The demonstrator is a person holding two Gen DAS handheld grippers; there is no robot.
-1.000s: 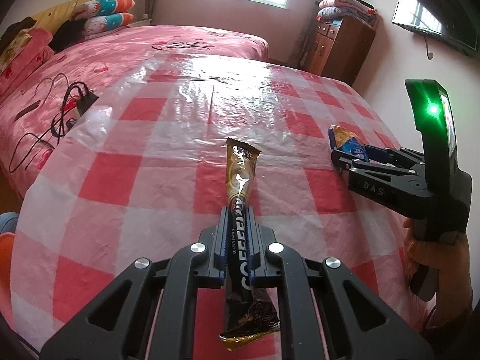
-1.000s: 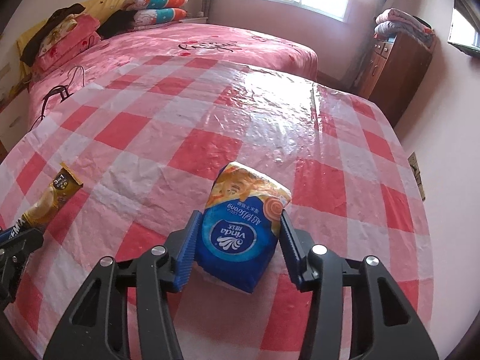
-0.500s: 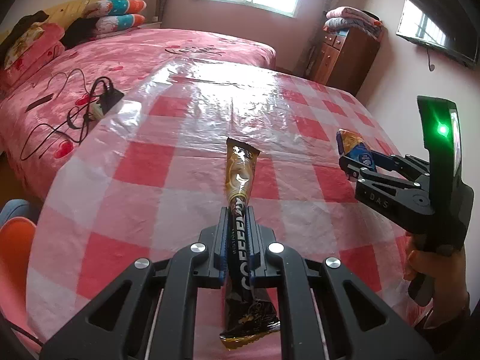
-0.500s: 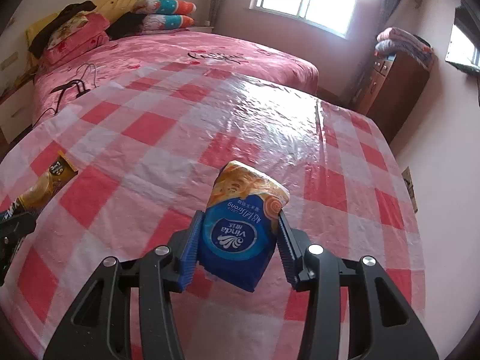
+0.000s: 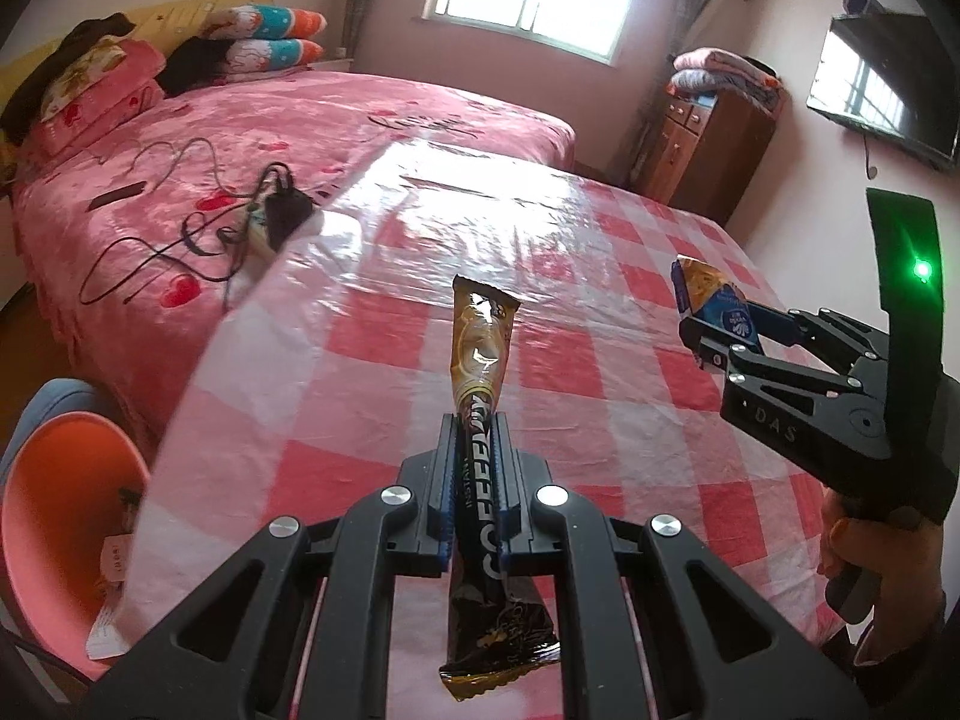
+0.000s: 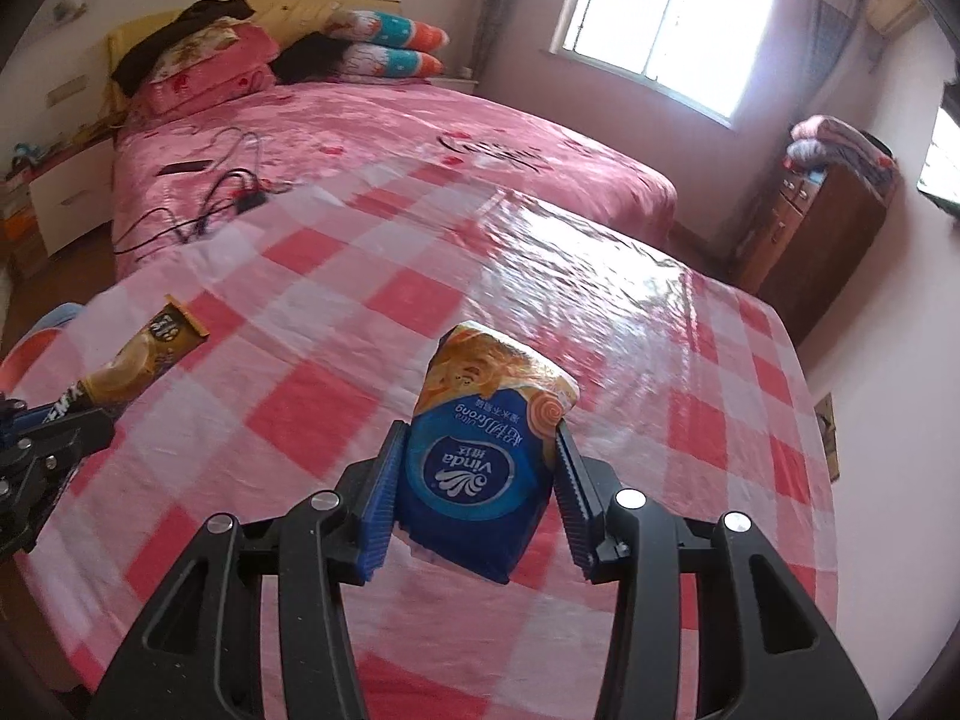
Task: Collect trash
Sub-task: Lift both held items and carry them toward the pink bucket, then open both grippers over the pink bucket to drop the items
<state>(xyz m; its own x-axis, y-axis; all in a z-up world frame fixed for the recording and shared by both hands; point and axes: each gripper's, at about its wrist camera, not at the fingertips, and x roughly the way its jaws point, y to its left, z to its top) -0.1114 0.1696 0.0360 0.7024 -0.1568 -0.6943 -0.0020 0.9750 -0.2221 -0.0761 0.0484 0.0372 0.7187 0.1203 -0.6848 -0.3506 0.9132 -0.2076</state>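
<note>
My left gripper [image 5: 474, 426] is shut on a long gold and black instant coffee sachet [image 5: 480, 360], held above the red and white checked table [image 5: 360, 396]. My right gripper [image 6: 477, 438] is shut on a blue and orange Vinda tissue pack [image 6: 480, 450], also above the table. In the left wrist view the right gripper [image 5: 699, 330] shows at the right with the tissue pack [image 5: 711, 297]. In the right wrist view the sachet [image 6: 138, 354] and the left gripper [image 6: 36, 426] show at the left edge.
An orange bin [image 5: 60, 522] with paper scraps in it stands by the table's left edge. A pink bed [image 5: 240, 138] with cables and a charger [image 5: 270, 216] lies behind the table. A wooden cabinet [image 5: 708, 156] stands at the far right.
Both grippers have pulled back and to the left with their loads. The orange bin and the table's left edge have come into the left wrist view.
</note>
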